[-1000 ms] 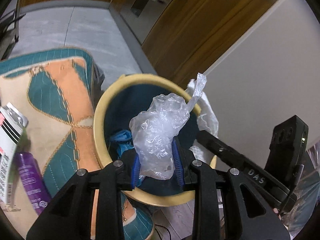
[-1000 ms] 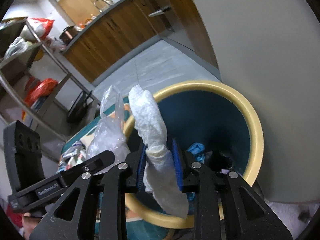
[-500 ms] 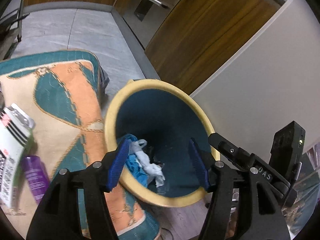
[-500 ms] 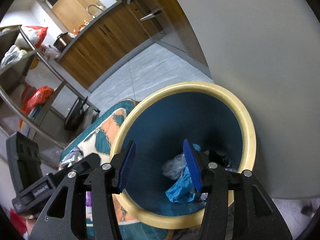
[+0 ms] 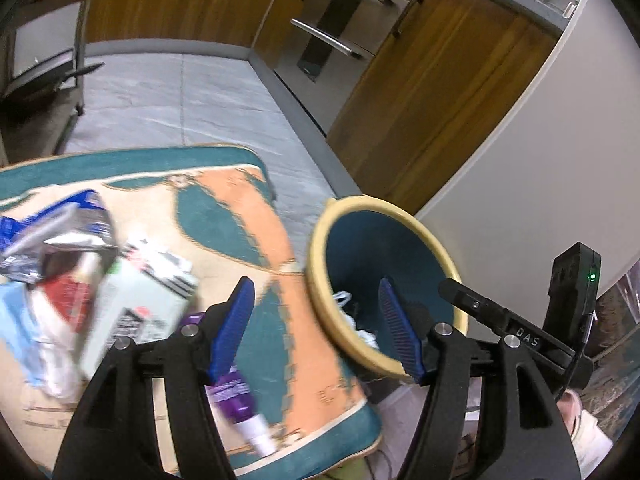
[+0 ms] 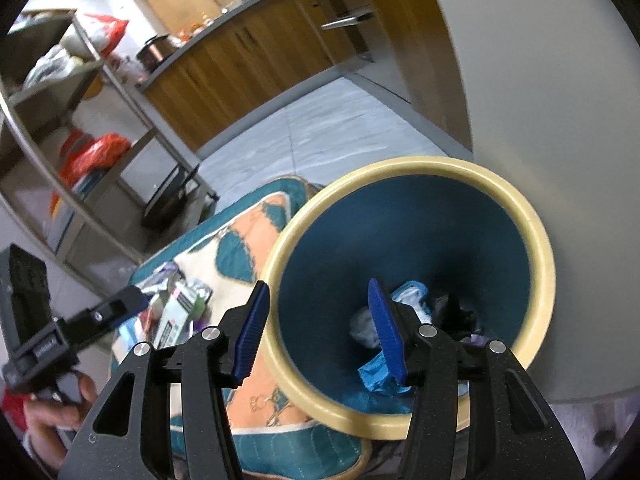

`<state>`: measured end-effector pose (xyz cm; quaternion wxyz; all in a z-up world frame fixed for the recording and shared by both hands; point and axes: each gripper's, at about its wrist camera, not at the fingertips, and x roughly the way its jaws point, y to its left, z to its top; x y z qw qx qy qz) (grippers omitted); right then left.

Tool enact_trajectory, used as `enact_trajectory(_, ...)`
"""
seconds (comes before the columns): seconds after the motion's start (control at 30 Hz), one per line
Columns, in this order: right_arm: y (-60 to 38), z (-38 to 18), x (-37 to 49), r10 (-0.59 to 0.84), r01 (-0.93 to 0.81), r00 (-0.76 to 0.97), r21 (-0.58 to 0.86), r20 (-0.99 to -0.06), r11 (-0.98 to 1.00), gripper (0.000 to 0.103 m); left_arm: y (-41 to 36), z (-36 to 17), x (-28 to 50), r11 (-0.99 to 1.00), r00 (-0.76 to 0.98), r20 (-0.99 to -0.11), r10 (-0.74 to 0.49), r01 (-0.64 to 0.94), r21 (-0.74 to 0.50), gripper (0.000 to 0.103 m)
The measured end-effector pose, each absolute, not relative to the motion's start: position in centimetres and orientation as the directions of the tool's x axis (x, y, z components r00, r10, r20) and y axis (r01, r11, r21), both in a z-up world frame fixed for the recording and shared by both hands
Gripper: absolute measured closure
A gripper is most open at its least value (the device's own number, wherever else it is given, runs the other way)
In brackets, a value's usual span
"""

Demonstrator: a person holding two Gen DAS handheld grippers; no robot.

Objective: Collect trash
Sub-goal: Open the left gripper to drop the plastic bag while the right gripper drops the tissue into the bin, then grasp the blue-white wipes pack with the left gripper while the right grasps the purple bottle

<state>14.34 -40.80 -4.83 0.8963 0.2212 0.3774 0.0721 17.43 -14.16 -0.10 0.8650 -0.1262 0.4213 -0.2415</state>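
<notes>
A dark blue bin with a cream rim [image 5: 352, 201] [image 6: 420, 162] stands on the floor beside a patterned rug [image 5: 240, 208]. In it lie a white tissue [image 5: 362, 330], a clear plastic bag [image 6: 362, 328] and blue crumpled scraps [image 6: 380, 376]. My left gripper [image 5: 315, 282] hovers over the rug's edge and the bin's near rim; its jaws are opening, with nothing between them. My right gripper [image 6: 318, 286] stands open and empty above the bin's left rim. On the rug lie a white carton [image 5: 132, 308], a purple tube [image 5: 236, 396] and foil wrappers [image 5: 60, 236].
A white wall or appliance side [image 6: 560, 100] rises right behind the bin. Wooden cabinets [image 5: 420, 100] line the far side of a grey tiled floor [image 5: 180, 100]. A metal shelf rack [image 6: 100, 120] with bags stands left of the rug. A hand [image 6: 60, 404] holds the left gripper.
Both grippers opened and let go: the clear bag and the white tissue dropped into the bin. The left gripper then swung left and up, bringing the rug's litter into its view.
</notes>
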Motion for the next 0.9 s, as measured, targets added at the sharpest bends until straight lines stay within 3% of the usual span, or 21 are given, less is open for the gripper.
enact_trajectory(0.2,-38.3,-4.2,14.4,0.326,-0.024,0.691,0.43,-0.645,0.902,0.05,-9.1,0.6,16.7,0.9,0.582,-0.686,-0.435,0.263,-0.348,0.039)
enact_trajectory(0.33,-36.0,-4.1,14.5,0.345,-0.078,0.668,0.4,-0.659,0.913,0.05,-5.6,0.7,16.7,0.952,0.626,-0.717,-0.307,0.21,-0.225,0.039)
enact_trajectory(0.53,-32.9,-4.5,14.6,0.371,-0.142,0.63,0.369,-0.682,0.919,0.05,-0.4,0.1,17.5,0.983,0.638,-0.748,-0.184,0.122,-0.138,0.039)
enact_trajectory(0.9,-26.7,-5.9,15.0,0.41,-0.243,0.551,0.33,-0.727,0.912,0.05,0.0,-4.0,20.6,0.986,0.574,-0.819,-0.016,0.144,0.081,0.044)
